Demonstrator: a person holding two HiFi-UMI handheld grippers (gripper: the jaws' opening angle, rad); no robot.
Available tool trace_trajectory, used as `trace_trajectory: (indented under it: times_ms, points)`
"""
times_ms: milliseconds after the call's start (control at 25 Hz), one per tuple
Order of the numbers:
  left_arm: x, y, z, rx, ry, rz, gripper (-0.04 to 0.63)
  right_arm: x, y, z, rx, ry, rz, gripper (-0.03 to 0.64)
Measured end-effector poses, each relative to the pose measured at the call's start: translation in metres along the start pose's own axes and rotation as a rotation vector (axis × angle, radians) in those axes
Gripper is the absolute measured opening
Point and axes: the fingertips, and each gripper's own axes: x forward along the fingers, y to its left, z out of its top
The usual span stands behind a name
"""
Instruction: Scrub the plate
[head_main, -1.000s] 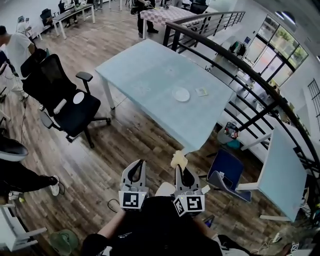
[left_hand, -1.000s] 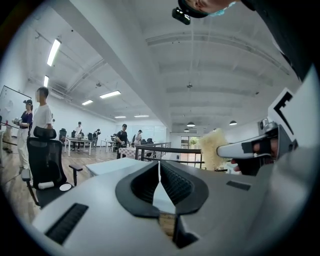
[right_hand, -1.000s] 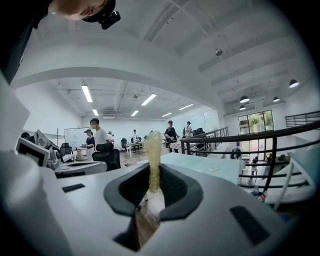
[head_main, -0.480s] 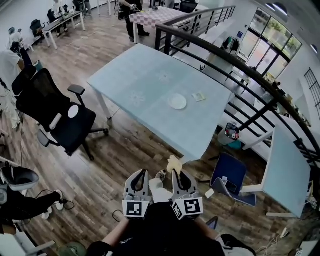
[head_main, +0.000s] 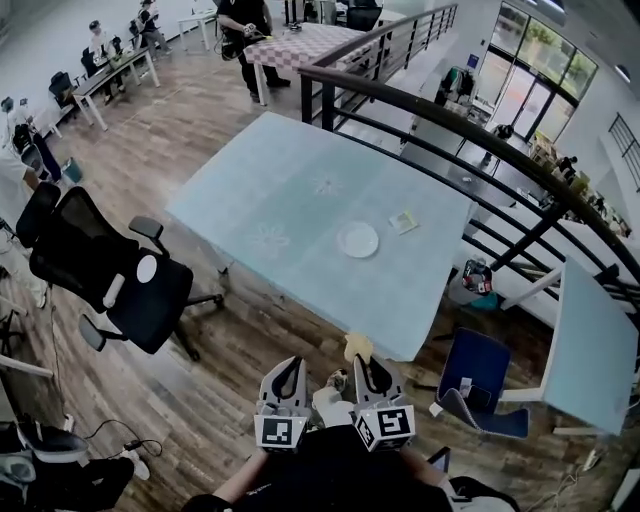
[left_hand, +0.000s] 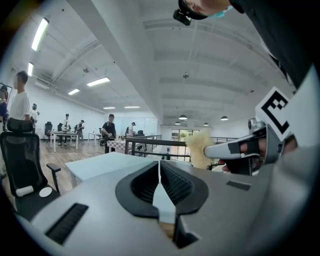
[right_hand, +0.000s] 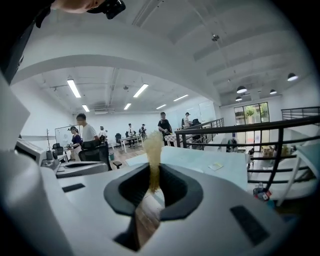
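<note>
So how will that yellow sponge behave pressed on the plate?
Probably soft: the sponge is pinched thin in the right hand-held gripper. Likely light, as its free end stands upright unsupported. Its fuzzy outline suggests it will squash against the plate.

Black office chair (head_main: 120, 285) left of the pale table (head_main: 290, 190) (blue chair (head_main: 478, 372) right), black railing (head_main: 420, 101) behind.
</note>
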Motion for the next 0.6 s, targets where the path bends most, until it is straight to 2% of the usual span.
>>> trace_trajectory:
  times_ms: [240, 440, 600]
  points:
    - [0.072, 0.009, 0.015, 0.021, 0.029, -0.047, 0.021, 0.035, -0.046, 0.013, 0.054, -0.003, -0.066, 0.057]
    - [0.127, -0.009, 0.04, 0.027, -0.027, -0.106, 0.021, 0.066, -0.087, 0.046, 0.056, -0.069, -0.099, 0.057]
    - [0.154, -0.016, 0.043, 0.016, -0.031, -0.134, 0.021, 0.077, -0.104, 0.059, 0.046, -0.089, -0.119, 0.057]
